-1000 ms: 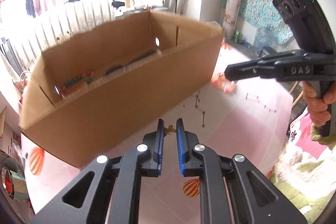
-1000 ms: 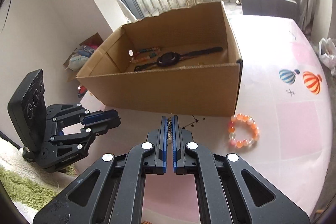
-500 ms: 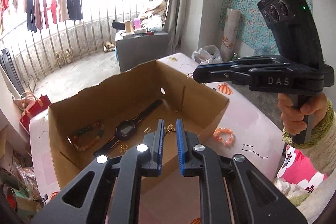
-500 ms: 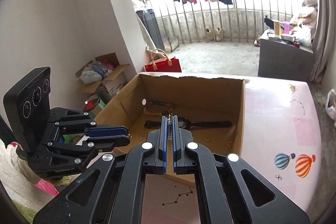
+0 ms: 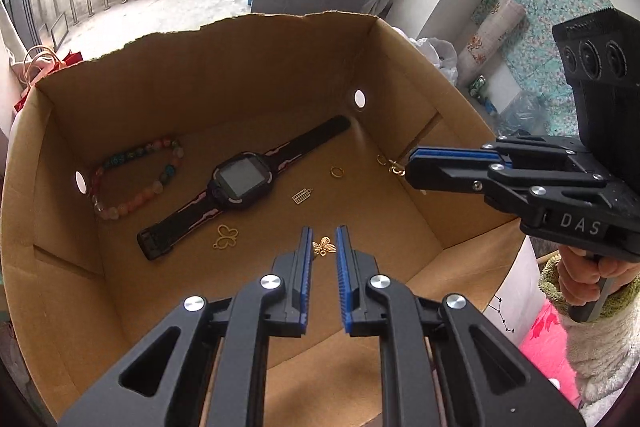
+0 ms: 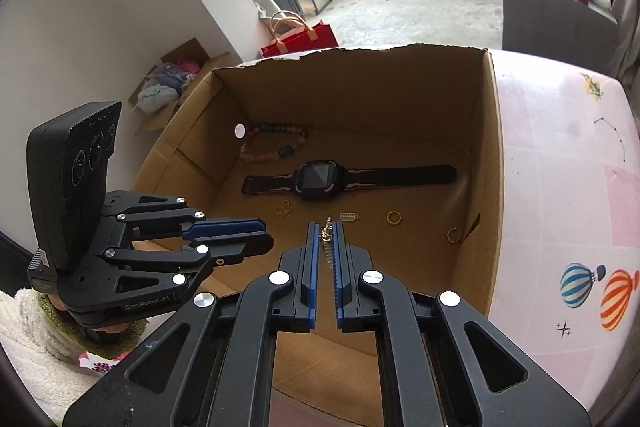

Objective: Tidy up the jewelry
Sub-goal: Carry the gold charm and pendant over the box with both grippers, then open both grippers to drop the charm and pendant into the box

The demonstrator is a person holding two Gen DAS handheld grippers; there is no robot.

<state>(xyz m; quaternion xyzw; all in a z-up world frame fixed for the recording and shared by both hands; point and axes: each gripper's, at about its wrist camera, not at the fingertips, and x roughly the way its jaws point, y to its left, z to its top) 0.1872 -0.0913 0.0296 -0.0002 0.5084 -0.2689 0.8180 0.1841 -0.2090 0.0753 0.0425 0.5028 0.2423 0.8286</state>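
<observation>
Both grippers hang over the open cardboard box [image 5: 280, 23] [image 6: 494, 147]. My left gripper [image 5: 323, 243] [image 6: 266, 237] is shut on a small gold flower charm [image 5: 324, 247], pinched at its tips. The jaws of my right gripper [image 6: 326, 235] [image 5: 408, 167] are opening, with a thin gold chain piece [image 6: 326, 230] [image 5: 395, 167] still caught between the pads. On the box floor lie a black smartwatch [image 5: 240, 183] [image 6: 316, 179], a bead bracelet [image 5: 132, 183] [image 6: 272, 143], a gold butterfly outline [image 5: 226, 237] [image 6: 284, 209], a small rectangular charm [image 5: 302, 195] [image 6: 349, 217] and two gold rings [image 5: 337, 171] [image 6: 453, 235].
The box stands on a pink cloth [image 6: 560, 187] printed with balloons. A hand in a fuzzy sleeve [image 5: 580, 275] grips the right gripper's handle. A red bag [image 6: 304, 39] and a grey cabinet [image 6: 556, 19] stand beyond, near the balcony railing.
Both grippers rose from in front of the box to above its inside, each carrying its gold piece. The right jaws have parted slightly. The orange bracelet on the cloth has left view.
</observation>
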